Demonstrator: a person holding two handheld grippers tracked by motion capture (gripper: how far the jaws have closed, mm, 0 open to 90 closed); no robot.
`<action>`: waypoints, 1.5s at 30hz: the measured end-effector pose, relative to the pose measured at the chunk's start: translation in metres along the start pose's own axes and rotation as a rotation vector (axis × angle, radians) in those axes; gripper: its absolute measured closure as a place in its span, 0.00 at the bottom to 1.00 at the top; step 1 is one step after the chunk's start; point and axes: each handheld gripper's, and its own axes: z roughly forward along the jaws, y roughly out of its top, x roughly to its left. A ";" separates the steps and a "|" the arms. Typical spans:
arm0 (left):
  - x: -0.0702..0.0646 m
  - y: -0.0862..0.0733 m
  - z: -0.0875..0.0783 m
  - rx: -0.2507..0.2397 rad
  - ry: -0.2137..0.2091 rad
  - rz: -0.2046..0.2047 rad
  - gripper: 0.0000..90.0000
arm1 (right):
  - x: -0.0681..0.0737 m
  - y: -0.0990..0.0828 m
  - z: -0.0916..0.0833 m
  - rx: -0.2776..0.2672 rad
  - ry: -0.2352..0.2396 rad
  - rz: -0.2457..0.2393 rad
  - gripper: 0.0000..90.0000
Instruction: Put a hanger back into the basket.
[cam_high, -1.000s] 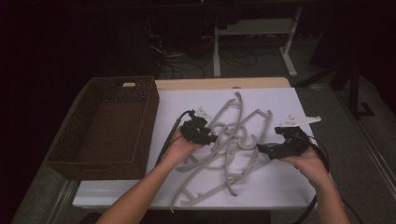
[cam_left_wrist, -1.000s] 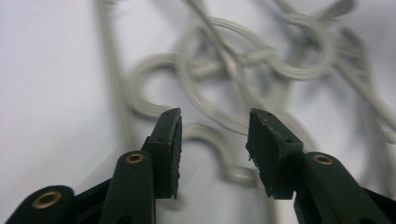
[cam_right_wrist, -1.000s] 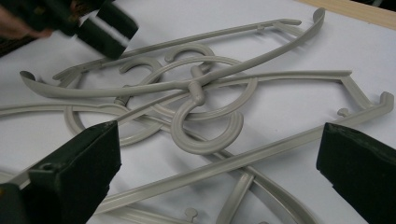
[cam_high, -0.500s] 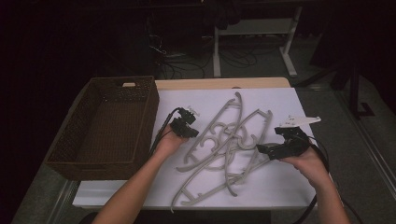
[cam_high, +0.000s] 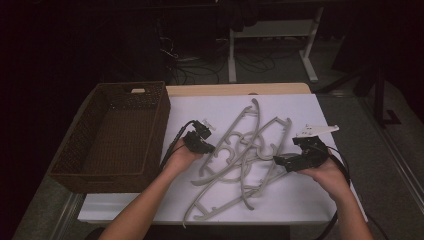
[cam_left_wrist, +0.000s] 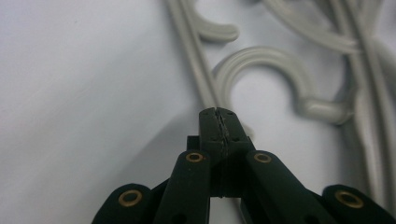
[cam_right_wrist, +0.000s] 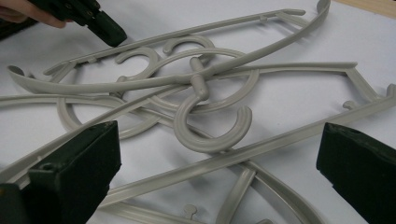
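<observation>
Several grey plastic hangers (cam_high: 245, 150) lie tangled on the white sheet. My left gripper (cam_high: 212, 148) is at the pile's left edge, shut, with nothing between the jaws. In the left gripper view its closed tips (cam_left_wrist: 218, 114) sit just over a thin hanger bar (cam_left_wrist: 194, 56), beside a hook (cam_left_wrist: 275, 63). The same gripper (cam_right_wrist: 117, 38) appears at the top left of the right gripper view. My right gripper (cam_high: 281, 161) rests at the pile's right edge and stands wide open (cam_right_wrist: 219, 154). A hanger bar (cam_right_wrist: 261, 151) runs across between its jaws, and a hook (cam_right_wrist: 210, 126) lies just ahead.
A dark wicker basket (cam_high: 161, 117) stands at the left, close to my left hand. The white sheet (cam_high: 305, 200) covers the table (cam_high: 240, 89), whose wooden edge shows at the back. A cable trails from each gripper.
My left gripper has drawn back a little toward the pile's left edge and sunk, and its jaws have closed. The right gripper has stayed where it was.
</observation>
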 end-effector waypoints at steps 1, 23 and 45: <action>-0.002 0.000 0.000 0.003 0.009 0.008 1.00 | 0.001 0.000 0.002 0.003 0.003 0.000 0.00; -0.015 -0.052 -0.048 -0.233 -0.077 -0.021 0.33 | -0.012 0.066 0.080 0.063 -0.104 0.158 0.28; -0.011 -0.060 -0.051 -0.277 -0.079 -0.043 0.21 | -0.055 0.099 0.174 0.338 -0.296 0.379 0.73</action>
